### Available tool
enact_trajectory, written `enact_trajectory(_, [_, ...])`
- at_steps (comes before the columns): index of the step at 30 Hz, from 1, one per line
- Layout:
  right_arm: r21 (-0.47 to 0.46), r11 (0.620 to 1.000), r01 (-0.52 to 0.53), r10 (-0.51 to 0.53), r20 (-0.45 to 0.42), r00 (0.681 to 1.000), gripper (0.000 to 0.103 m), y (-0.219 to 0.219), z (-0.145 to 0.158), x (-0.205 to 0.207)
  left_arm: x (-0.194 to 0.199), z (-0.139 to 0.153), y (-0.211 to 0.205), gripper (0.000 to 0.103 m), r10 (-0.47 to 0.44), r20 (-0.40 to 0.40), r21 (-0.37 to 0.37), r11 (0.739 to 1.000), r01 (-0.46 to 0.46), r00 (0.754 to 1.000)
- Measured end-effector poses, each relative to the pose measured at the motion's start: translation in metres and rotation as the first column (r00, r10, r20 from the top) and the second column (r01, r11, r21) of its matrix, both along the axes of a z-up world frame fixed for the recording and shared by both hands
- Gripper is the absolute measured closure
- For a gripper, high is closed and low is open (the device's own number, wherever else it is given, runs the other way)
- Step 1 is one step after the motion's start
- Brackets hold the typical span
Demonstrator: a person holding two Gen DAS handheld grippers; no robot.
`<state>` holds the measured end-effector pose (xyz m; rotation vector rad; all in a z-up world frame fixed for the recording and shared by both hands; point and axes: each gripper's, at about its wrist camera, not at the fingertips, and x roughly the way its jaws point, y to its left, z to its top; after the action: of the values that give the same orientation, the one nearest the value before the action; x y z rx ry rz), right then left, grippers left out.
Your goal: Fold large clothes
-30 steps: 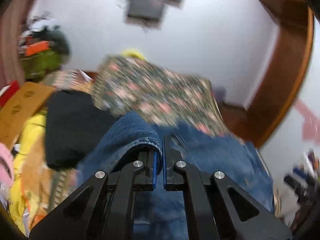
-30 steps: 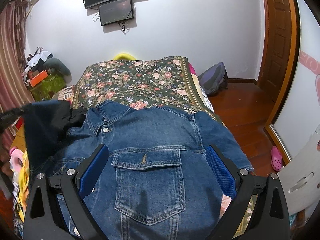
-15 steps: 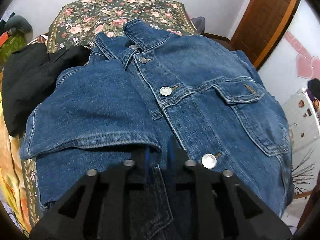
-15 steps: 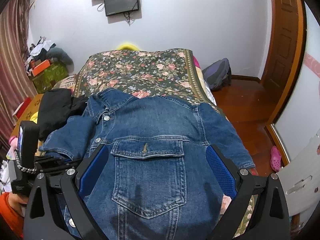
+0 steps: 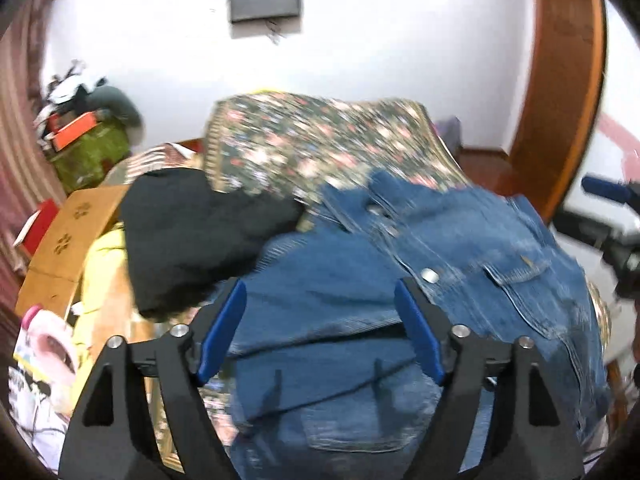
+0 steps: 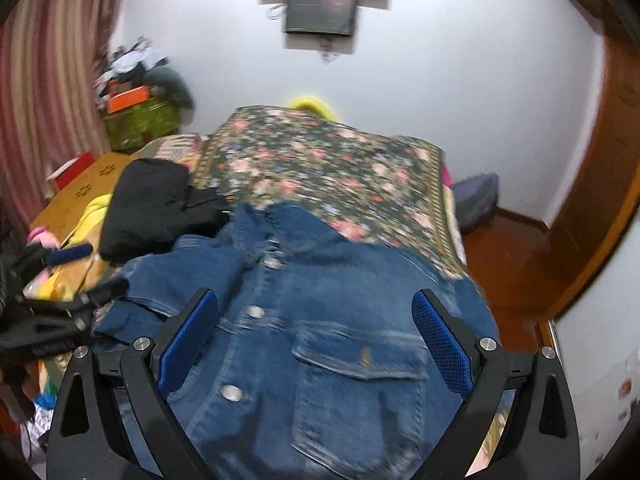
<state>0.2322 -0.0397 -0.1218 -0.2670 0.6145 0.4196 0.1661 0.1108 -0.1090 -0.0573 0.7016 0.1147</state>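
Observation:
A blue denim jacket (image 5: 400,280) lies front up on the near end of a bed; it also shows in the right wrist view (image 6: 320,320). Its left sleeve (image 5: 320,280) is folded across the front. My left gripper (image 5: 320,332) is open and empty above the folded sleeve. My right gripper (image 6: 316,340) is open and empty above the jacket's chest pocket (image 6: 360,364). The left gripper also appears at the left edge of the right wrist view (image 6: 52,292).
A black garment (image 5: 192,232) lies left of the jacket. The bed has a floral cover (image 6: 320,168). A cardboard box (image 5: 64,248) and yellow cloth (image 5: 104,248) are at the left. A wooden door (image 6: 600,200) and a backpack (image 6: 476,196) are at the right.
My left gripper laid the sleeve over the jacket's front, let it go, opened and drew back. My right gripper stayed open and shifted a little over the jacket.

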Motion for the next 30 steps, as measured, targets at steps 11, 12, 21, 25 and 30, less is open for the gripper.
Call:
enact_trajectory(11, [-0.139,0.948,-0.286,0.273,-0.102,0.957,0.007,0.112,-0.034,0.008,-0.033,-0.006,0.098,0.021,0.215,0.016,-0.020,0.976,-0.215,0.976])
enact_trajectory(12, [-0.159,0.935,-0.318,0.300,-0.127,0.945,0.007,0.125,-0.042,0.009,-0.036,-0.010,0.104,0.021,0.232,0.005,-0.021,0.972,-0.232,0.973])
enact_trajectory(21, [-0.296,0.818,-0.493,0.400,-0.322,0.858,0.016,0.194,-0.103,0.018,-0.051,-0.040,0.137,0.021,0.301,-0.073,-0.053,0.951,-0.306,0.951])
enact_trajectory(25, [-0.312,0.794,-0.522,0.381,-0.415,0.826,0.026,0.212,-0.131,0.027,-0.052,-0.047,0.141,0.021,0.313,-0.084,-0.064,0.946,-0.319,0.946])
enact_trajectory(30, [-0.280,0.801,-0.529,0.370,-0.463,0.805,0.049,0.215,-0.144,0.035,-0.050,-0.050,0.139,0.021,0.308,-0.093,-0.067,0.947,-0.315,0.947])
